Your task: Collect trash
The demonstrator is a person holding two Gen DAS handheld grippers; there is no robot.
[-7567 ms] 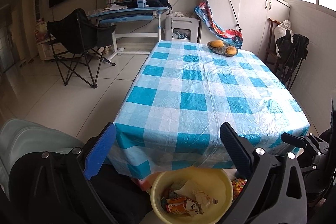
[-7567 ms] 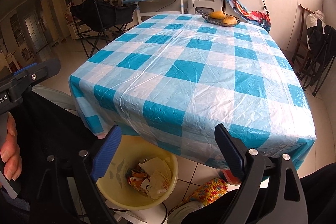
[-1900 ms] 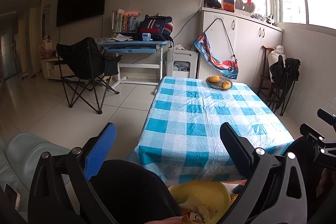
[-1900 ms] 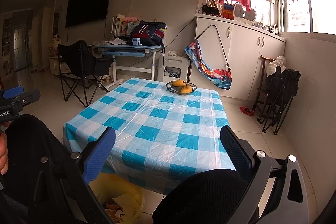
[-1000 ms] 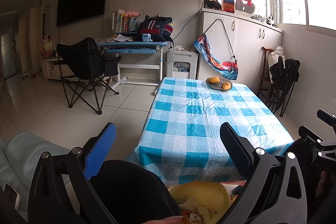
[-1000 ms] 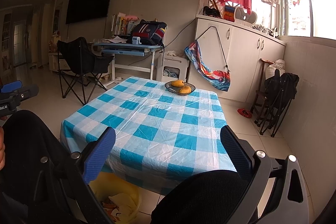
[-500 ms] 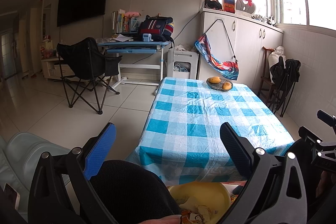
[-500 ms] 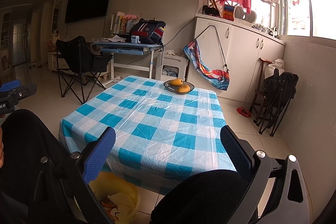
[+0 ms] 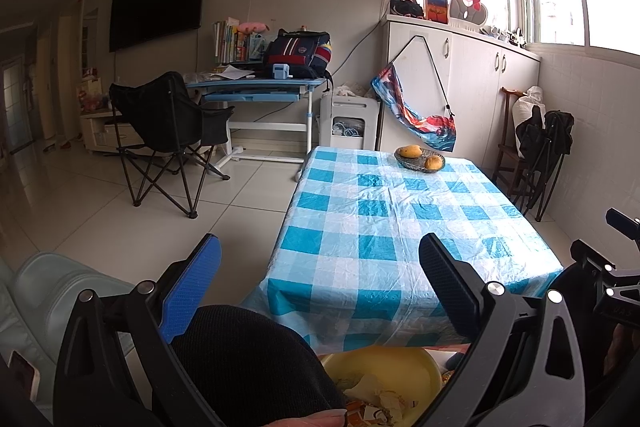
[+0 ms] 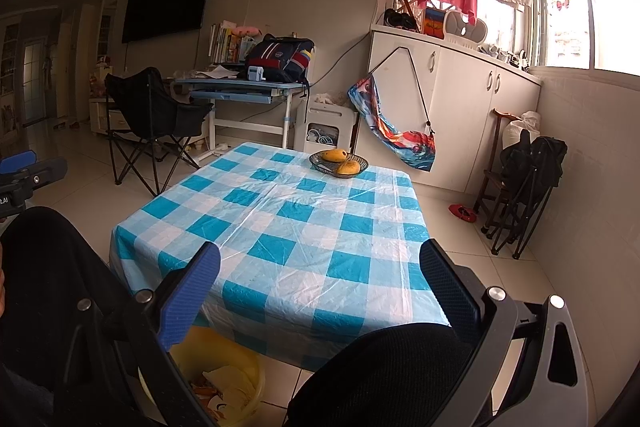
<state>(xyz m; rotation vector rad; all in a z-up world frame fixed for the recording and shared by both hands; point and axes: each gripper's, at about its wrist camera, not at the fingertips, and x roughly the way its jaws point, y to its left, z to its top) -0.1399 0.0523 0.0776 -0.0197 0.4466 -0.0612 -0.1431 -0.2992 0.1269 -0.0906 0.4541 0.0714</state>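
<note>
Both grippers are held low over the lap, well back from the table (image 9: 400, 227), and nothing is gripped by either. The left gripper (image 9: 320, 263) is seen with its jaws spread wide; a blue pad (image 9: 192, 287) is carried on one finger and a black pad (image 9: 448, 287) on the other. The right gripper (image 10: 320, 267) is likewise spread wide and empty.

The table is covered by a blue-and-white checked cloth, and a dark fruit dish (image 9: 419, 158) with two yellow-orange fruits is set near its far end, at about 1 o'clock in the left wrist view. No loose trash can be made out on the cloth.

The collected trash (image 9: 380, 399) is found in a yellow basin (image 9: 400, 363) on the floor beneath the near edge of the table, at 6 o'clock in the left wrist view. In the right wrist view, the same basin is seen at about 7 o'clock, partly hidden behind the blue-padded finger. Crumpled paper and orange wrappers are piled inside it.

A black folding chair (image 9: 168, 131) is placed at 10 o'clock, beside a blue desk (image 9: 260, 87) on which a backpack (image 9: 300, 51) is rested.
</note>
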